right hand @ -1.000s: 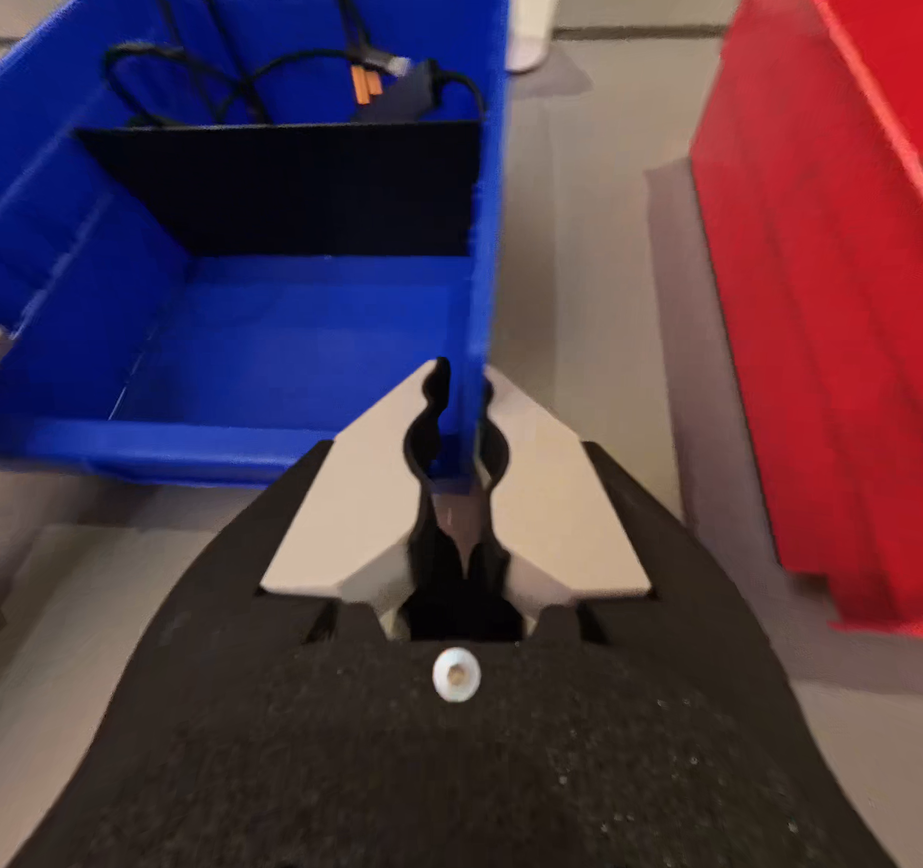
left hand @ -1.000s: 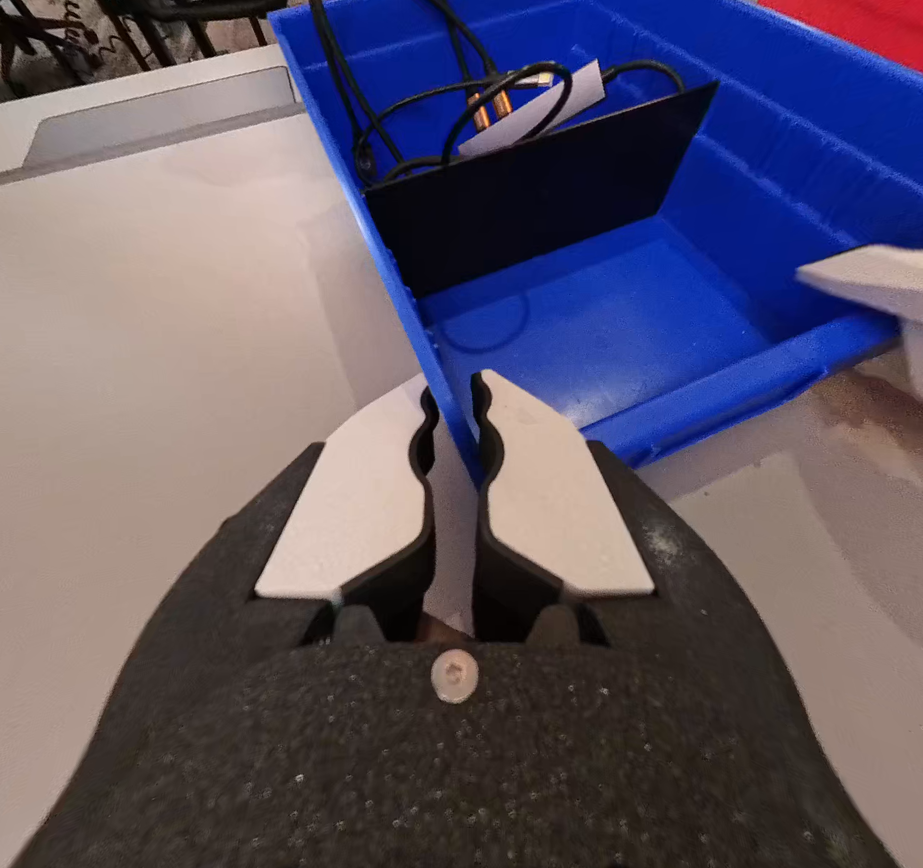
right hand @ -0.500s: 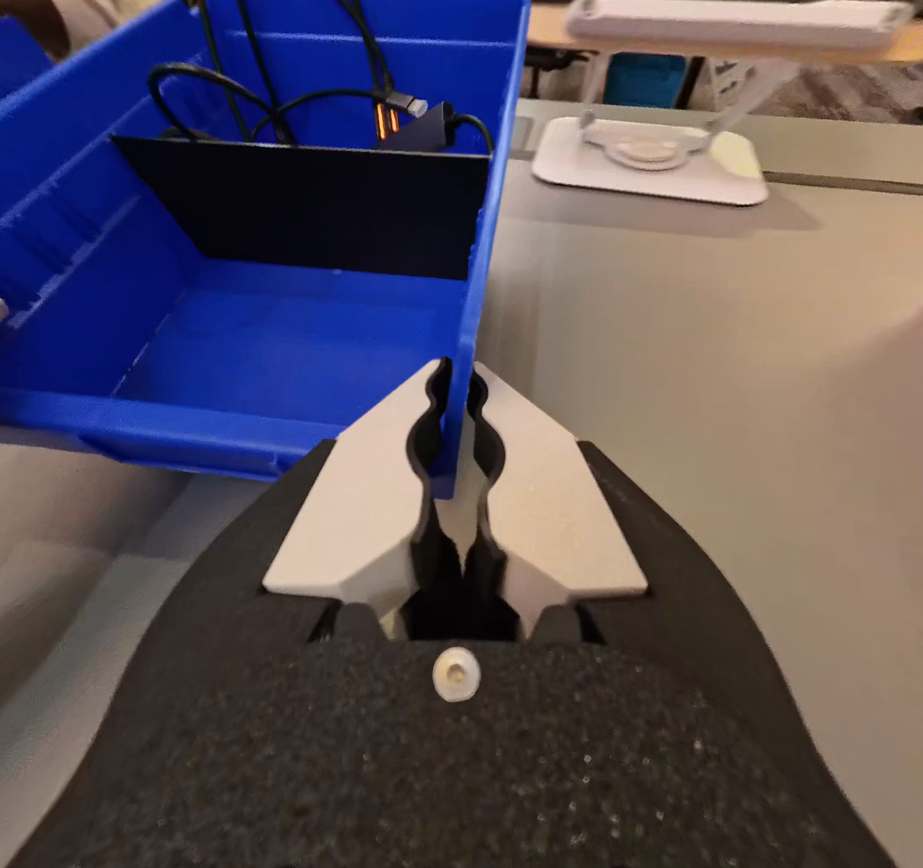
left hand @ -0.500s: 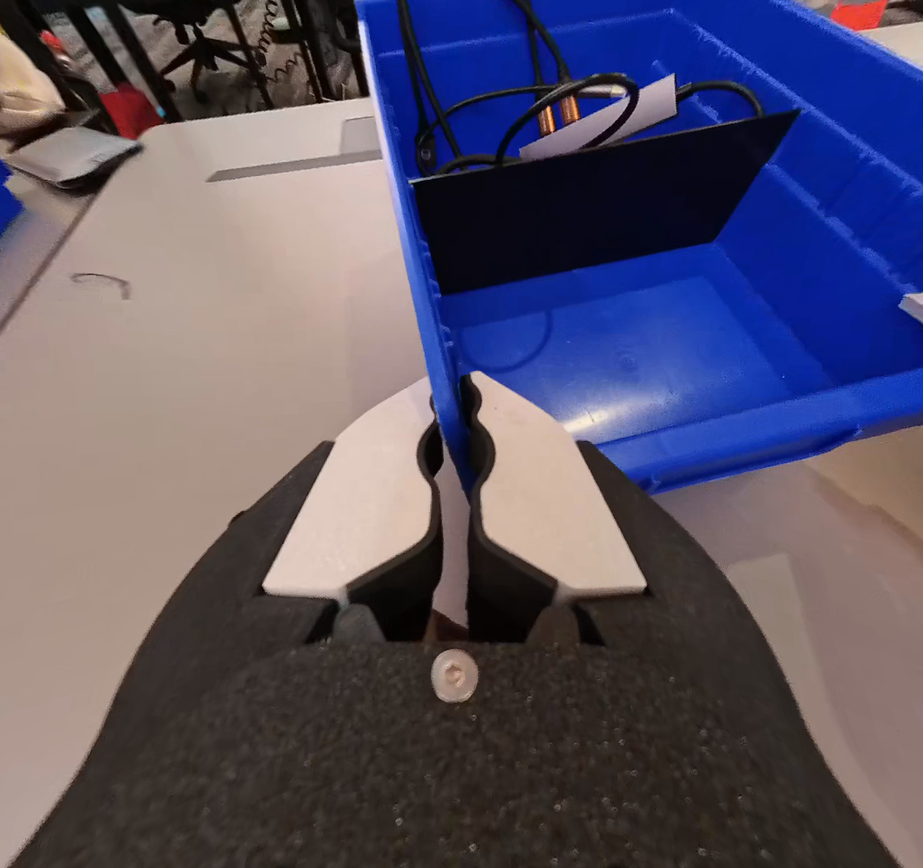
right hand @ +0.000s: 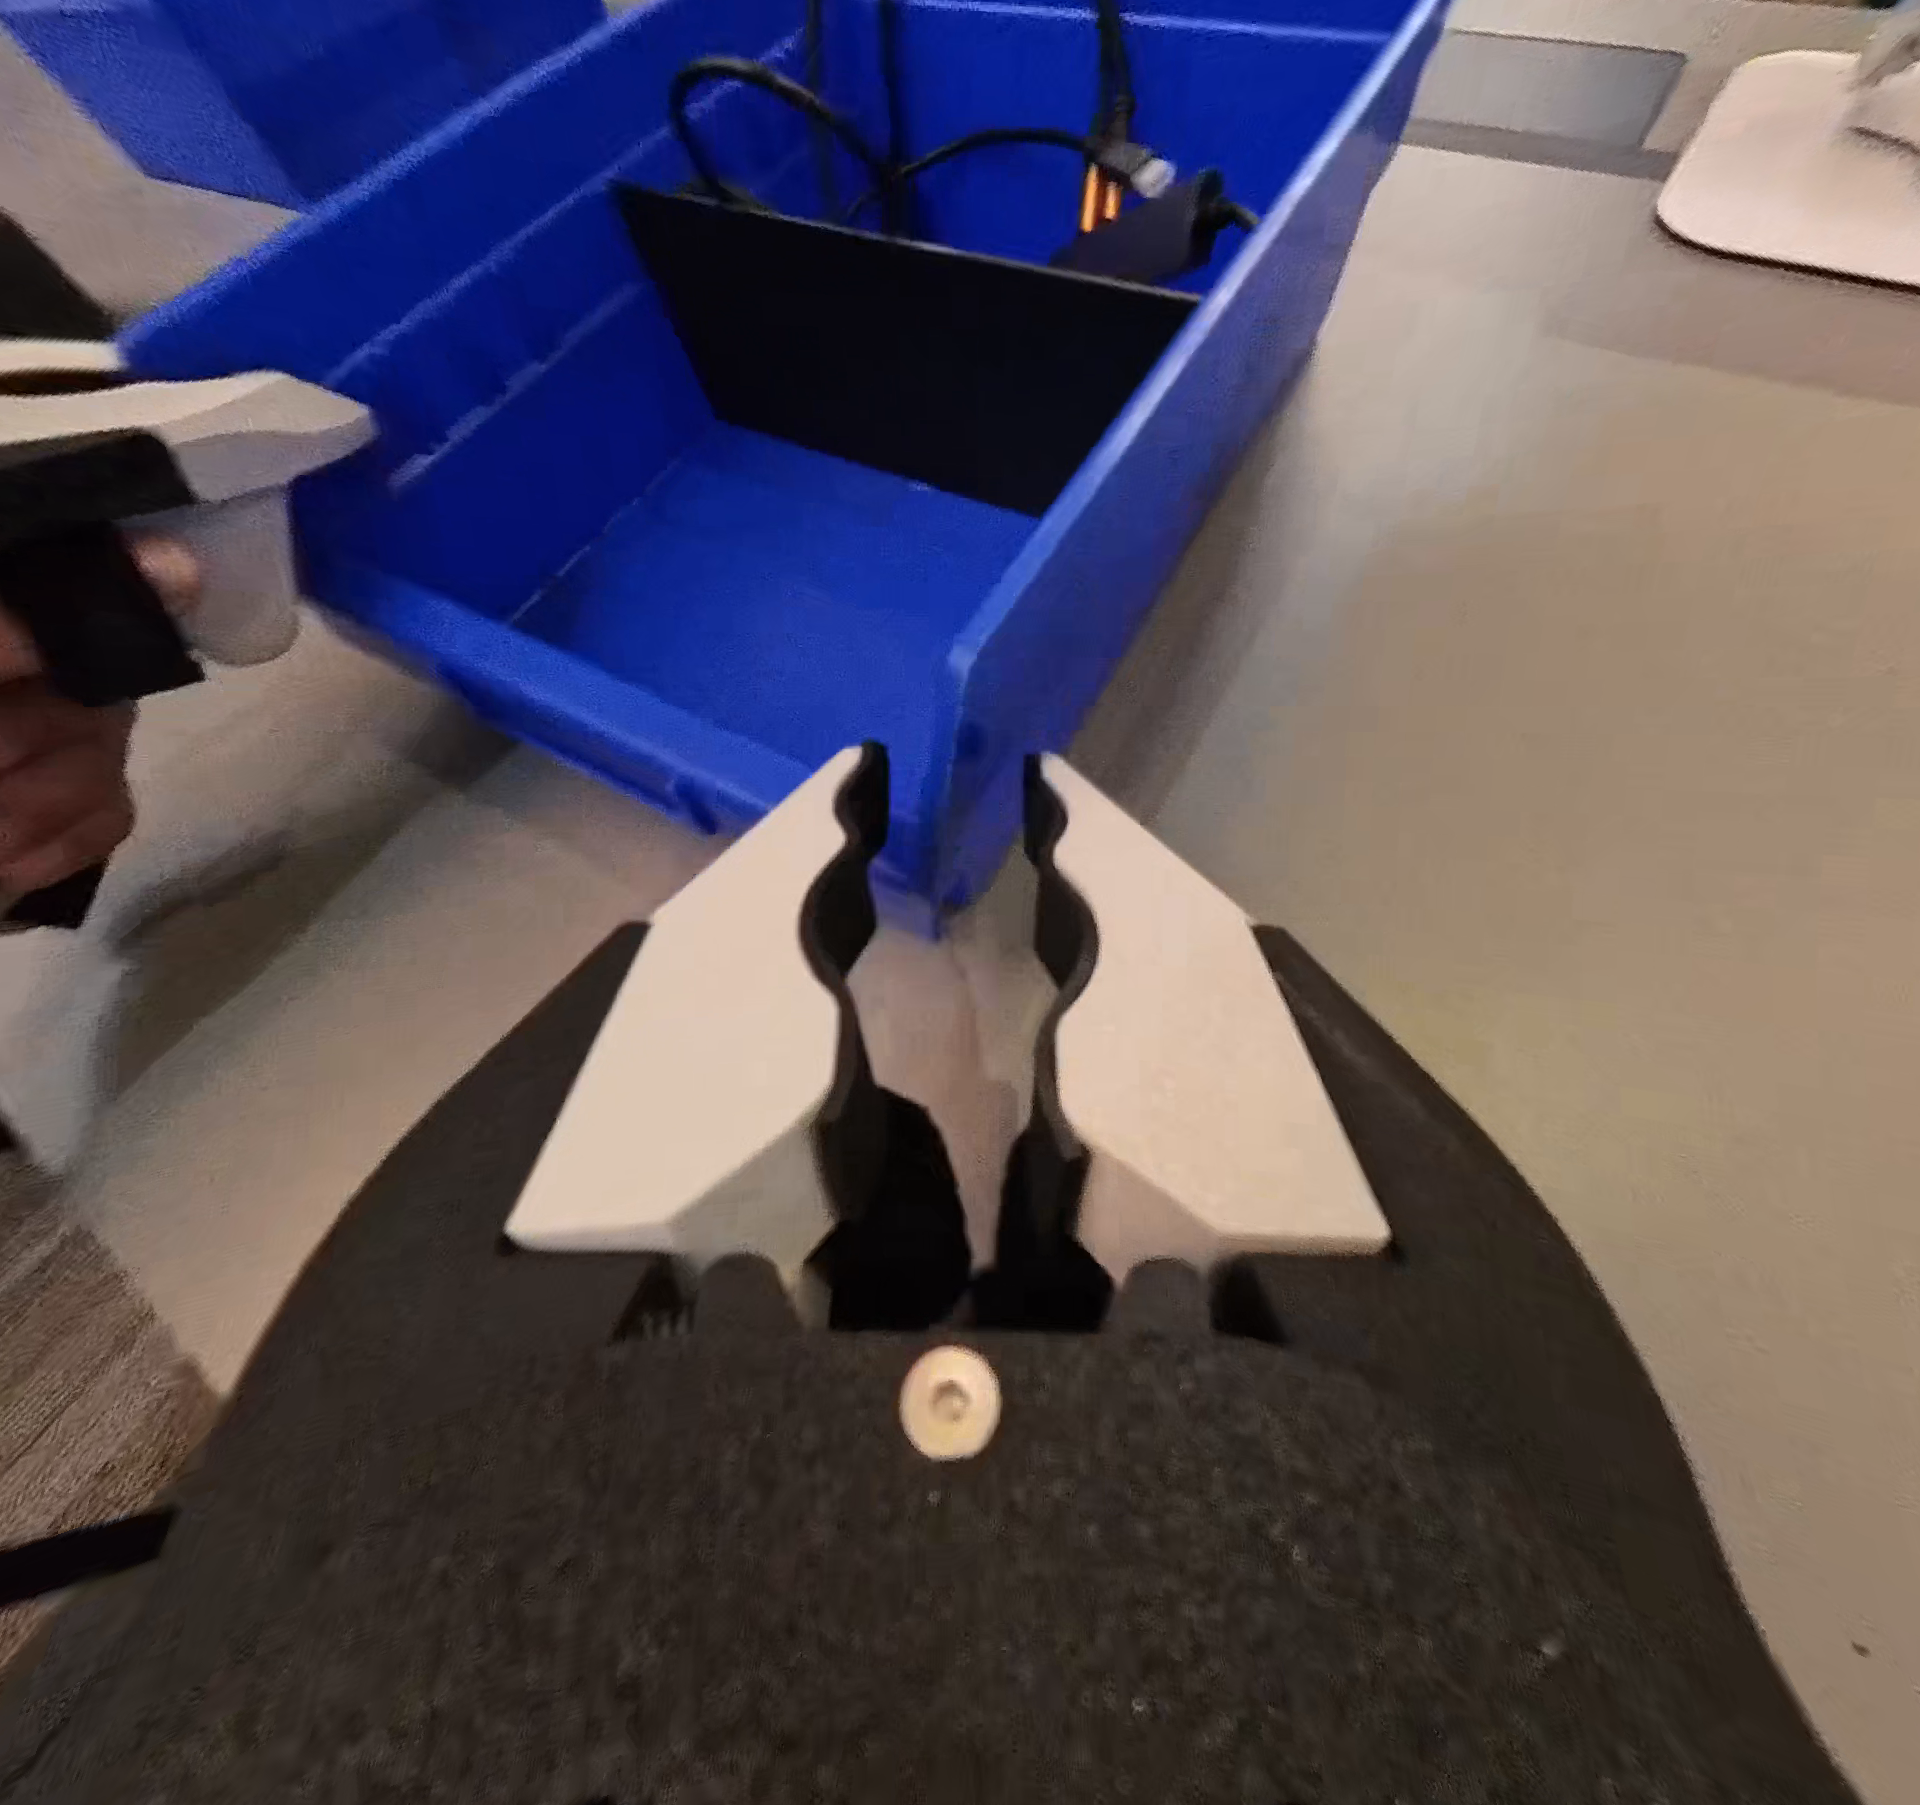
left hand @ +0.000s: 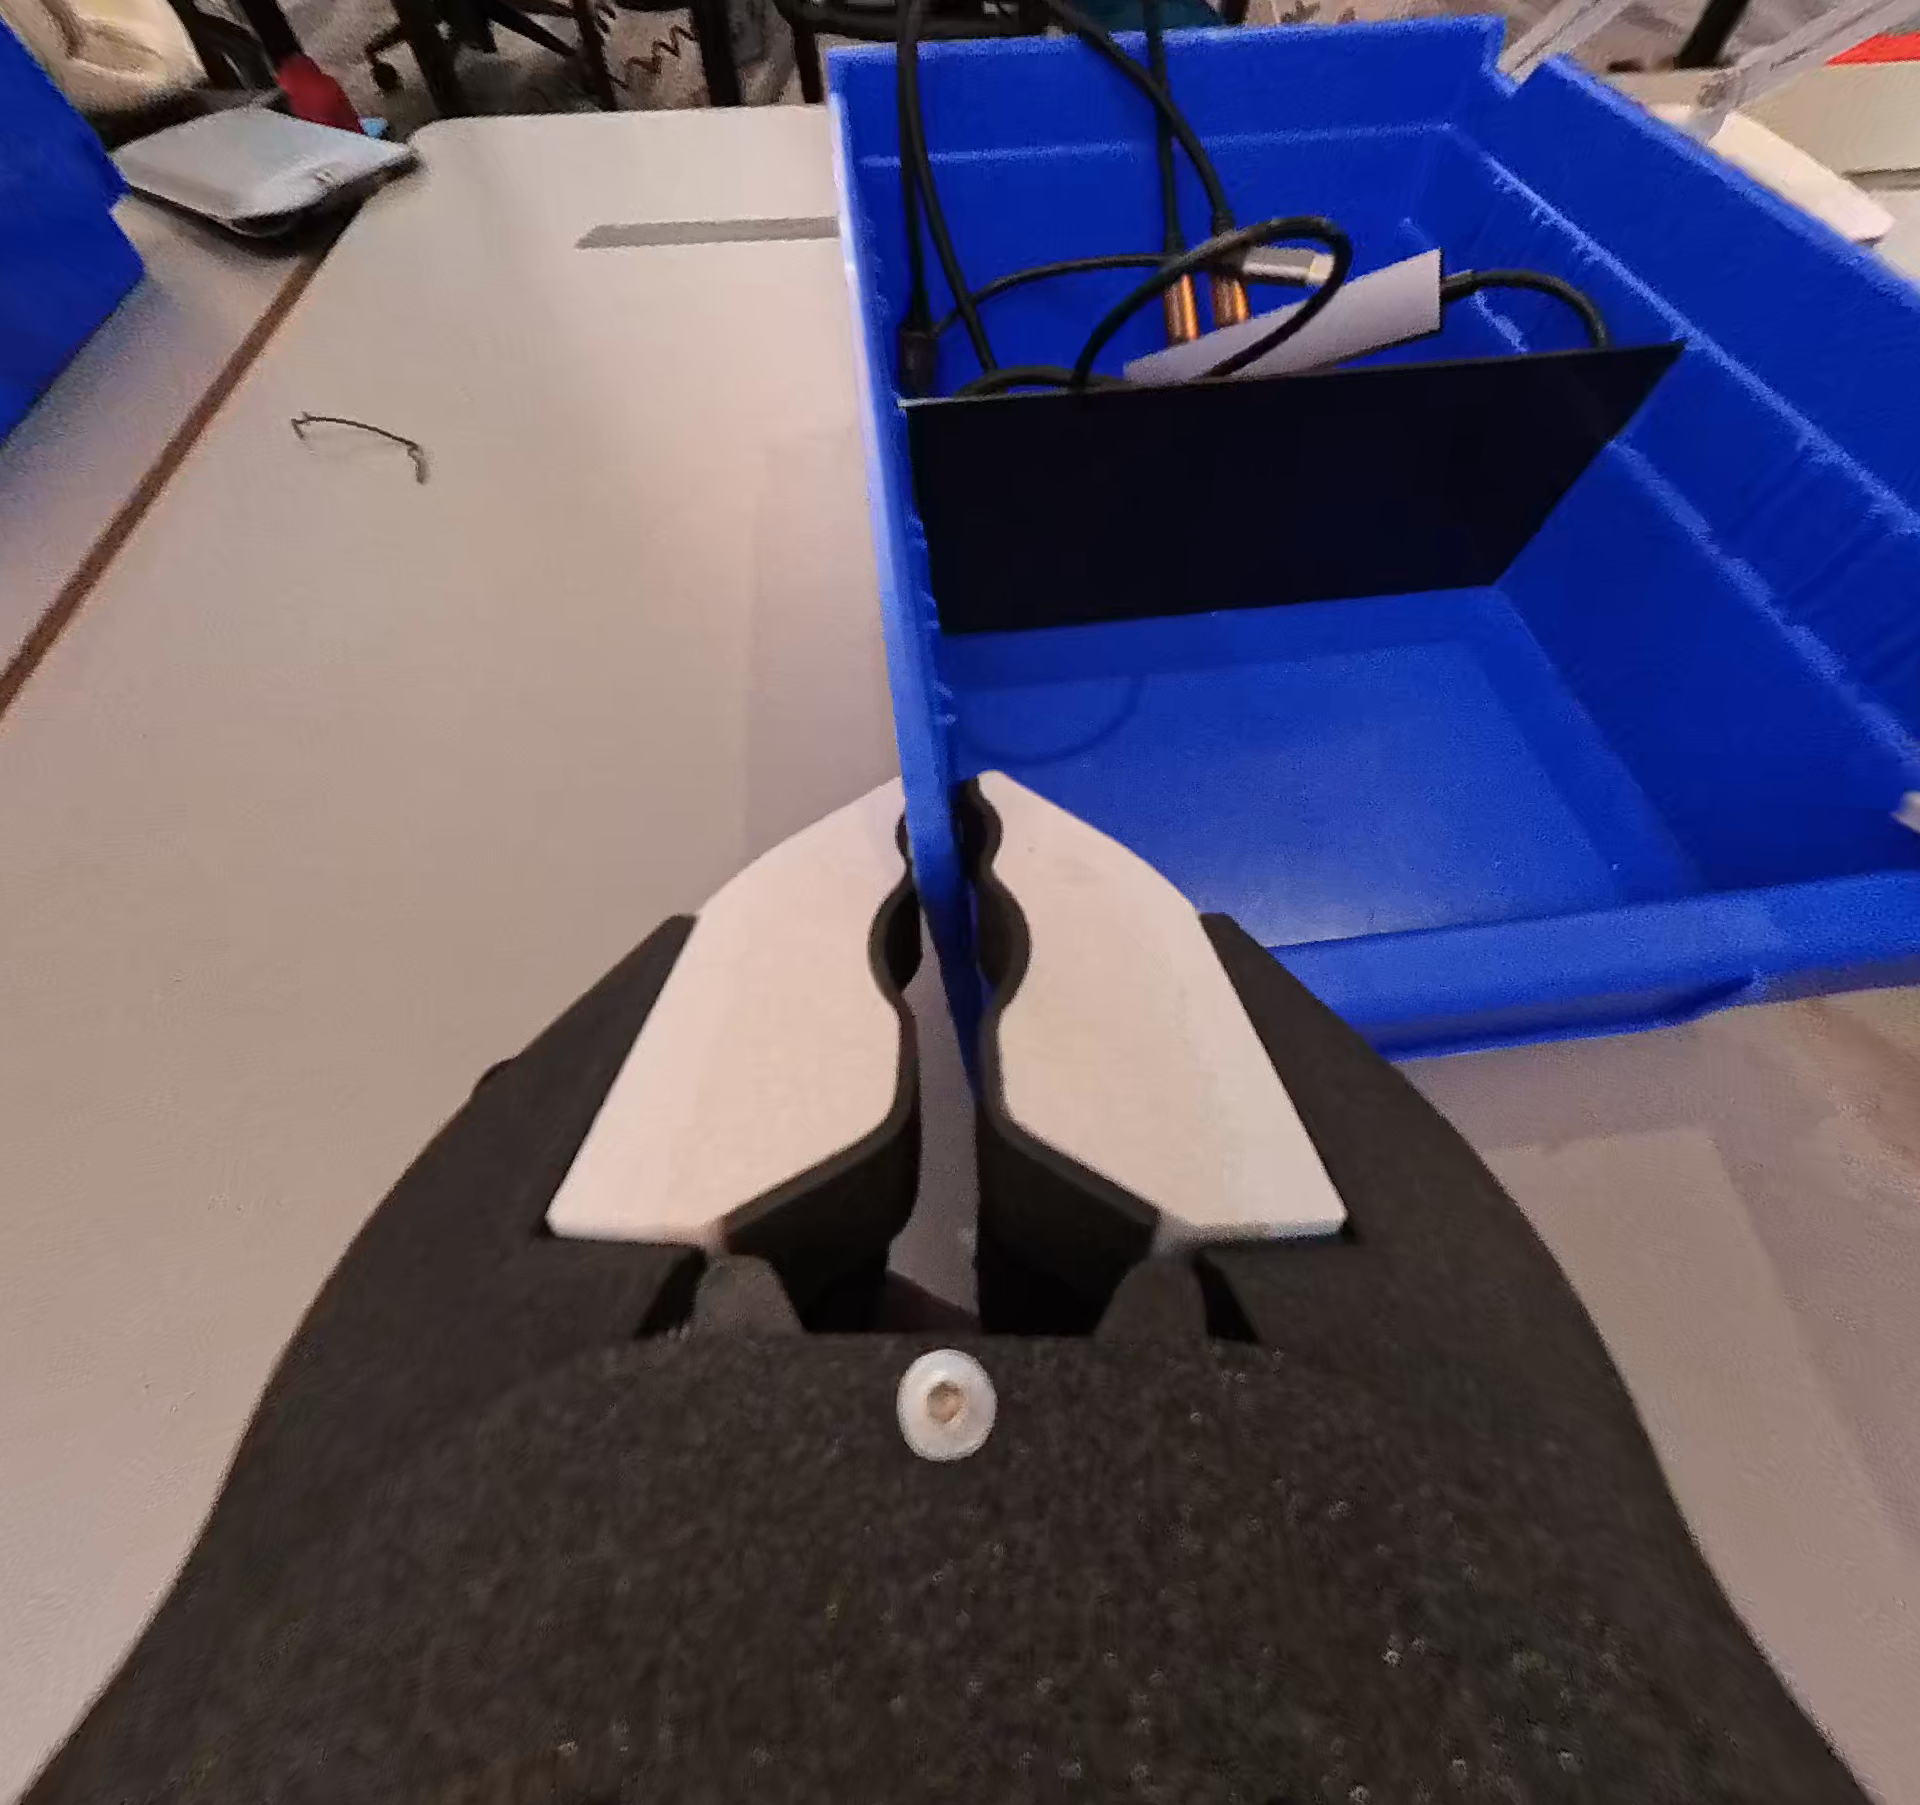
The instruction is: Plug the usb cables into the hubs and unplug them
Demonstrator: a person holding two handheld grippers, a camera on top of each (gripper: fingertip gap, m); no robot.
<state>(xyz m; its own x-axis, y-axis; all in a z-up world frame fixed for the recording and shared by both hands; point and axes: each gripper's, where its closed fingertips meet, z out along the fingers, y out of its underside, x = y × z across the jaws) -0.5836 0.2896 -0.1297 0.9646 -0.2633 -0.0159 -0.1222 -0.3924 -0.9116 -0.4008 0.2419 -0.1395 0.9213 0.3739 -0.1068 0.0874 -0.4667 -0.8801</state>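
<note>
— Where's the left gripper right now?

— Clamped narrow on the near left wall of the blue bin, one finger on each side of the plastic. The bin sits on the grey table.

— And the right gripper?

— At the bin's near right corner, jaws spread a little apart — the wall stands between the fingers, but I see gaps on both sides.

— The usb cables?

— Coiled in the far compartment behind the black divider, beside a hub. The near compartment holds nothing but blue floor.

— Anything else?

— A white stand base off to the right.
</note>
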